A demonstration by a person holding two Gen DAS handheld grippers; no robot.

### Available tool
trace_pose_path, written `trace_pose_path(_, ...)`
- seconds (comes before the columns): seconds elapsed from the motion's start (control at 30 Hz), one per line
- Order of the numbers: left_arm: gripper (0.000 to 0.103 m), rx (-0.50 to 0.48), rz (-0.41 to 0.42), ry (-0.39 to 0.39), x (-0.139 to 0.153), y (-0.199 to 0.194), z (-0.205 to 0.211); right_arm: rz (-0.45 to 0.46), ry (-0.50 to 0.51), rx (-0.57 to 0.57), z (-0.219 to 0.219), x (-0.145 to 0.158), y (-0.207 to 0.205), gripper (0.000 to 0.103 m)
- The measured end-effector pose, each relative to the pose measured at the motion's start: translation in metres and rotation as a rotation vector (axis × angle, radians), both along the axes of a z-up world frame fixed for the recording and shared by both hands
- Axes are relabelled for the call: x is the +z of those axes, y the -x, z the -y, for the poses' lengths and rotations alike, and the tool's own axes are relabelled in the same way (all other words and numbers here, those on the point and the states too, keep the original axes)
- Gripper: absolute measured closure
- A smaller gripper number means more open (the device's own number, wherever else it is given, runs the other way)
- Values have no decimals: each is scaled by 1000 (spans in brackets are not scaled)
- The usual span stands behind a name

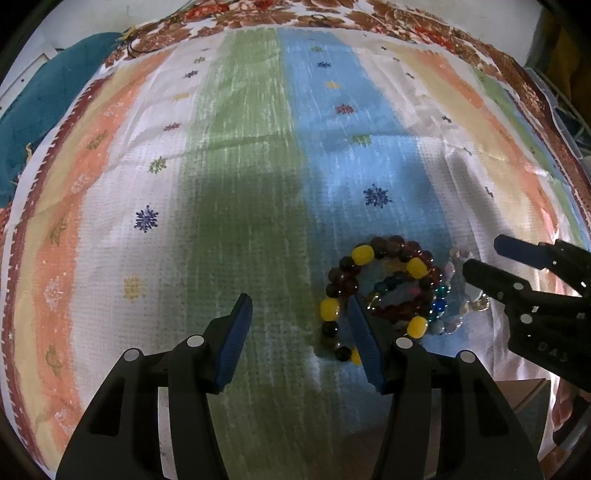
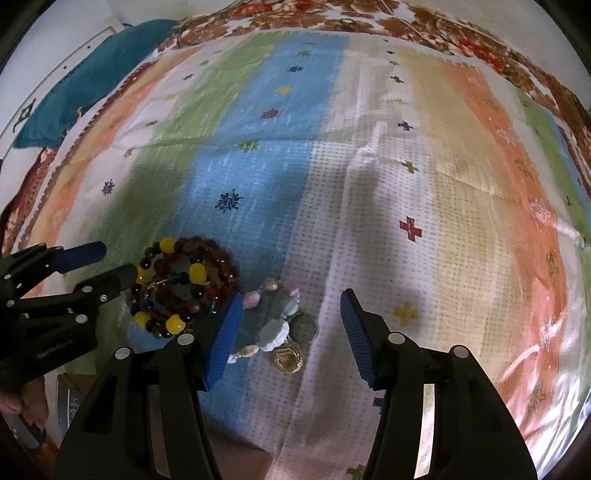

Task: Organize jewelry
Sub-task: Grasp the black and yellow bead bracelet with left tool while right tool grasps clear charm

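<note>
Over at the far left, beyond the edge of the bedspread, a teal cloth (image 1: 48, 99) is seen lying against a white wall. Most of both views is filled by a striped cloth (image 1: 243, 155) with bands of orange, white, green and blue, dotted with small flower marks and framed by a brown floral border (image 1: 369, 14).

Low over the green and blue bands the left gripper (image 1: 299, 314) is held, its blue-padded jaws spread wide with nothing between them; its right finger (image 1: 364, 343) lies across the near edge of the jewelry pile. In the right wrist view the same gripper (image 2: 110, 262) is seen coming in from the left, its tips just at the pile's edge.

On the blue band, the jewelry is gathered in one heap. A bracelet of dark red and yellow beads (image 1: 373, 280) is coiled on top, with smaller blue and green beads (image 1: 439, 299) tangled inside it. Just to the right, a string of pale stones (image 2: 275, 317) is curled, touching the bead bracelet. Two round coin-like pieces are lying beside it, a dull grey one (image 2: 303, 328) and a gold one (image 2: 288, 360), close together.

Further right, the right gripper (image 2: 291, 328) is held over the pale stones and coins, its jaws likewise spread apart and holding nothing, with its left pad (image 2: 225, 339) just beside the beads
</note>
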State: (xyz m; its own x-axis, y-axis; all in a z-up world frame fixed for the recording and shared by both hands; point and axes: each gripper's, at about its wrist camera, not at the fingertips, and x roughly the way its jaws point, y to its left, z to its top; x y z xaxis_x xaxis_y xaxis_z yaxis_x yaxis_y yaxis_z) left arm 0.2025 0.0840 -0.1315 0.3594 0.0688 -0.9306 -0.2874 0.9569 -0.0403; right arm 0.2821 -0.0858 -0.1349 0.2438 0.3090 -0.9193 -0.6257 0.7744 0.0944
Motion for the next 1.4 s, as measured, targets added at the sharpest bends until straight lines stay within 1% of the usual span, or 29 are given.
trace_pose_path(0.07,49,-9,-6,-18,-3,-2,1,2,6,1,-1,-2,-1,48)
trace_pose_path(0.2,49,-10,-14,-10,-9,-3,-2,-3,21,0,-2,-9,-5,48)
trace_pose_path(0.43,50,-30,-21,-35,-16,-4,0,-17,12,-2,-5,-14,-11,48)
trace_pose_path(0.47,50,-35,-19,-41,-16,-3,1,-15,14,1,-5,-14,-10,54)
trace_pose_path(0.5,51,-41,-19,-46,-16,-3,1,-10,31,3,-5,-14,-10,65)
trace_pose_path(0.57,53,-39,-18,-47,-16,-2,0,0,50,2,-4,-14,-11,72)
trace_pose_path(0.67,61,-35,-20,-55,-17,-1,-1,3,61,-2,-4,-16,-12,78)
trace_pose_path(0.73,74,-45,-18,-55,-18,-1,1,5,61,-4,-2,-16,-12,83)
trace_pose_path(0.77,79,-51,-14,-51,-18,-1,2,2,58,-9,-1,-17,-13,88)
trace_pose_path(0.8,89,-58,-11,-48,-17,0,4,-4,53,-15,0,-16,-14,91)
trace_pose_path(0.83,92,-64,-9,-49,-17,1,5,-11,45,-19,2,-16,-15,91)
trace_pose_path(0.9,92,-70,-3,-55,-16,3,6,-19,36,-23,3,-16,-15,91)
trace_pose_path(1.1,92,-53,7,-31,-11,5,1,-4,35,-16,3,-12,-13,91)
trace_pose_path(1.2,92,-37,20,-25,-6,8,-5,19,61,-13,3,-10,-10,91)
trace_pose_path(1.27,92,-22,29,-38,-1,10,-7,39,85,-14,5,-7,-9,91)
trace_pose_path(1.4,92,-22,43,-84,7,15,-5,39,76,-35,13,-1,-9,91)
